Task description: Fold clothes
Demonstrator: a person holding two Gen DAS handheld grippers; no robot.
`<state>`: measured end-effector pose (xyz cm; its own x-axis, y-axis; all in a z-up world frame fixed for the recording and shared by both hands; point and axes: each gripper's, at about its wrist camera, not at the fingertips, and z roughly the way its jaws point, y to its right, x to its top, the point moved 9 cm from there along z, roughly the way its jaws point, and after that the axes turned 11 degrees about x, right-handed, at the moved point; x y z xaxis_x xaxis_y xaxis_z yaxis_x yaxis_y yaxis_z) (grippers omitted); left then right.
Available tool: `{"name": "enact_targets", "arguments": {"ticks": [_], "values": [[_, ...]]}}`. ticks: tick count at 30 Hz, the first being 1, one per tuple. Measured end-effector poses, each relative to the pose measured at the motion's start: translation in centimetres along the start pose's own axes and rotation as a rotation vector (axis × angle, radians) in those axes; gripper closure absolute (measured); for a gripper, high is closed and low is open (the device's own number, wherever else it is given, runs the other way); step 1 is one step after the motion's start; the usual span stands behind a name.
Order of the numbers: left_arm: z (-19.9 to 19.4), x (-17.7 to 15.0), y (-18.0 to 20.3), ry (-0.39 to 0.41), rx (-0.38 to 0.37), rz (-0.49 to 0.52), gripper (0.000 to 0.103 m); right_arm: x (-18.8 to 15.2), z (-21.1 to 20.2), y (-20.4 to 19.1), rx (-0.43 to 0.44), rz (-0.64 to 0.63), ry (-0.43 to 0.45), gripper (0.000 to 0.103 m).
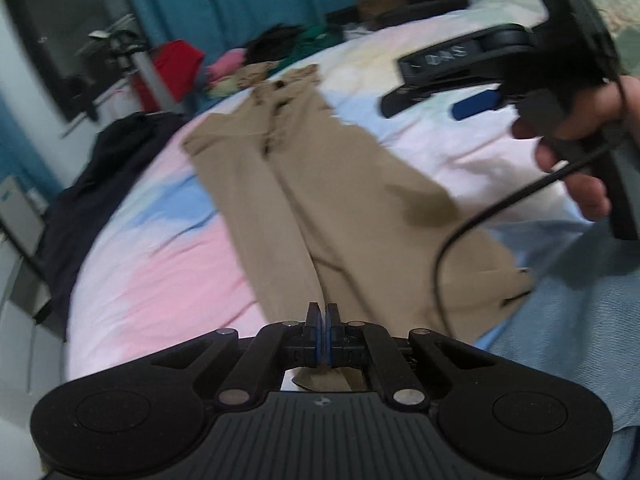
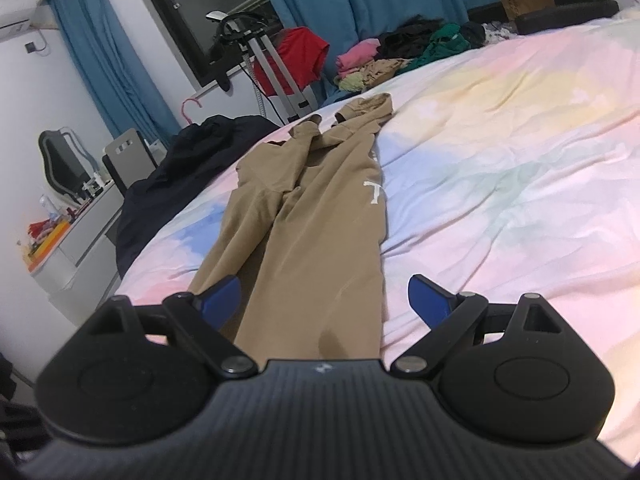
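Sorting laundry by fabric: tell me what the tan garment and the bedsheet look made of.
Tan garment: soft matte knit, probably cotton jersey or fleece; it drapes limply with rounded folds. Bedsheet: thin woven cloth, likely cotton, matte, with fine sharp creases and a pastel print.

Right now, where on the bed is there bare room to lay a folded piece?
Bare sheet lies right of the tan garment. The far corner is crowded with a clothes pile; a dark garment drapes the left edge.

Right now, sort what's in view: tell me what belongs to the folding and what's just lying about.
In the job:
tan garment
left gripper, shut on its near edge
right gripper, open

Lying about:
clothes pile
dark garment
red cloth
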<state>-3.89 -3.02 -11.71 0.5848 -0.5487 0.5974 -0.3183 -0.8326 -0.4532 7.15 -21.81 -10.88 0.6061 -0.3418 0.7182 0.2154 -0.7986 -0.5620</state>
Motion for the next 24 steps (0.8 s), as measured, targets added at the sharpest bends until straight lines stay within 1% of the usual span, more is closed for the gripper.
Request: {"name": "enact_targets", "arguments": {"ticks": [1, 4, 5, 7, 8, 9, 12, 13, 15, 17, 19, 20, 22, 23, 24], "values": [[0.3, -0.2, 0.3, 0.0, -0.018, 0.005, 0.101, 0.0, 0.0, 0.2, 0.0, 0.011, -0.003, 0.011], [2.3, -0.3, 1.9, -0.03, -0.114, -0.025, 0.101, -0.2, 0.1, 0.7, 0.0, 0.044, -0.011, 0.011], [2.8, -0.6, 2.5, -0.059, -0.161, -0.033, 0.098, -0.2, 0.1, 0.9, 0.0, 0.055, -0.014, 0.011], [3.7, -1.3, 3.5, -0.134, -0.27, -0.05, 0.086, -0.6, 0.3, 1.3, 0.016, 0.093, -0.034, 0.011], [4.0, -1.8, 3.6, -0.163, -0.305, -0.064, 0.077, -0.8, 0.4, 1.5, 0.026, 0.112, -0.046, 0.011], [4.3, -2.3, 3.6, -0.19, -0.335, -0.079, 0.063, -1.0, 0.5, 1.7, 0.036, 0.132, -0.058, 0.011], [4.5, -2.7, 1.6, -0.217, -0.383, -0.188, 0.051, -1.8, 0.7, 2.2, 0.052, 0.181, -0.09, 0.011], [4.6, -2.7, 0.5, -0.218, -0.406, -0.26, 0.048, -2.0, 0.7, 2.3, 0.048, 0.19, -0.097, 0.011], [5.1, -2.7, -2.2, -0.219, -0.449, -0.43, 0.035, -2.4, 0.8, 2.5, 0.044, 0.2, -0.109, 0.011], [5.9, -3.3, -5.2, -0.229, -0.48, -0.632, 0.032, -3.0, 0.8, 2.6, 0.05, 0.211, -0.125, 0.011], [7.3, -4.8, -7.6, -0.278, -0.476, -0.821, 0.032, -3.7, 0.7, 2.7, 0.06, 0.236, -0.148, 0.011], [8.2, -5.7, -8.5, -0.321, -0.465, -0.899, 0.032, -4.2, 0.8, 2.9, 0.066, 0.258, -0.169, 0.011], [9.8, -7.2, -9.4, -0.404, -0.443, -0.992, 0.032, -5.1, 0.9, 3.2, 0.08, 0.302, -0.211, 0.011], [10.4, -7.5, -9.5, -0.425, -0.445, -1.009, 0.032, -5.6, 1.1, 3.2, 0.112, 0.337, -0.231, 0.017], [10.8, -7.7, -9.6, -0.442, -0.448, -1.022, 0.032, -6.2, 1.2, 3.4, 0.13, 0.377, -0.255, 0.03]]}}
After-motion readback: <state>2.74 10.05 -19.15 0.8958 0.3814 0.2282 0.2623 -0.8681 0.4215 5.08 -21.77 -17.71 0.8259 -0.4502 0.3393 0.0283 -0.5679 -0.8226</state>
